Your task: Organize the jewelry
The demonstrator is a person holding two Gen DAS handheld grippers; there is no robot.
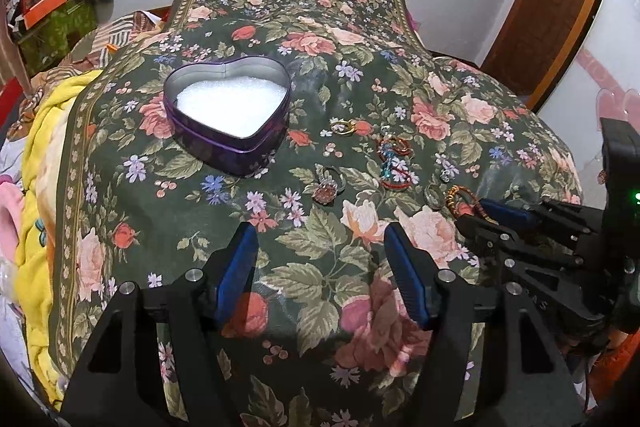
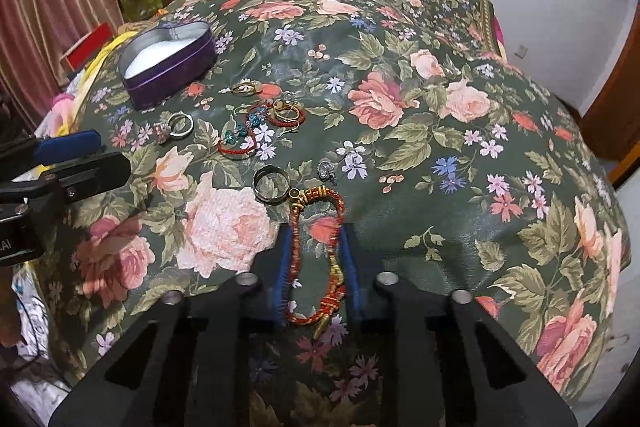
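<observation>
1. The right gripper (image 2: pixel 316 251) lies low over the floral cloth (image 2: pixel 420 131), its blue pads either side of a red-and-gold braided bracelet (image 2: pixel 320 227); the pads look close to the cord, yet whether they pinch it cannot be told.
2. The left gripper (image 1: pixel 320 267) hovers with jaws wide apart and nothing between them, left of the right one.
3. A heart-shaped purple tin (image 1: pixel 228 107), white-lined, sits far left.
4. Between tin and bracelet lie a dark band ring (image 2: pixel 272 183), a stone ring (image 2: pixel 176 129), gold hoops (image 2: pixel 244 89) and a red cord with blue beads (image 2: pixel 248 131).
5. No legible writing shows.
</observation>
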